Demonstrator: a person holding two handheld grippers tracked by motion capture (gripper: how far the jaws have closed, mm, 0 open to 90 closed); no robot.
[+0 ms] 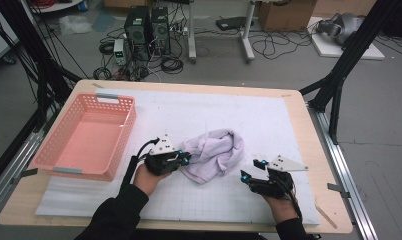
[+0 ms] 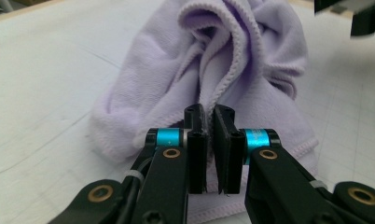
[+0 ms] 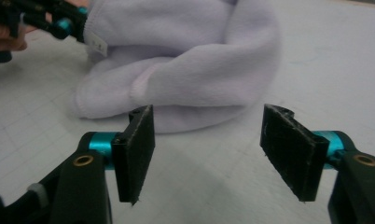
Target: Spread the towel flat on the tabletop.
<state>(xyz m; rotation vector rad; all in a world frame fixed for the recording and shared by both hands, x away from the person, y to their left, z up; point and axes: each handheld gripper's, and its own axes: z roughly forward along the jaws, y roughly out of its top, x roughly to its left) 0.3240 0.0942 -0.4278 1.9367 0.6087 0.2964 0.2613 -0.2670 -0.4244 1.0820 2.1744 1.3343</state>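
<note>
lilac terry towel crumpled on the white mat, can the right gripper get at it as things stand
Probably yes: the right gripper stands open, facing the lilac terry towel, with bare white mat between them.

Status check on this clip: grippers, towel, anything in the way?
Left gripper shut on towel edge. Right gripper open, short of towel. Basket off left, clear.

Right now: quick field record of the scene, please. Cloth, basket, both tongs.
cloth: lilac towel, crumpled in a heap on the white mat
basket: pink plastic basket, at the mat's left edge, nothing in it, apart from the towel
left tongs: at the towel's left side, jaws closed; a towel edge appears pinched between them
right tongs: jaws apart, nothing between them, short of the towel's near side
surface: wooden table under the mat
</note>
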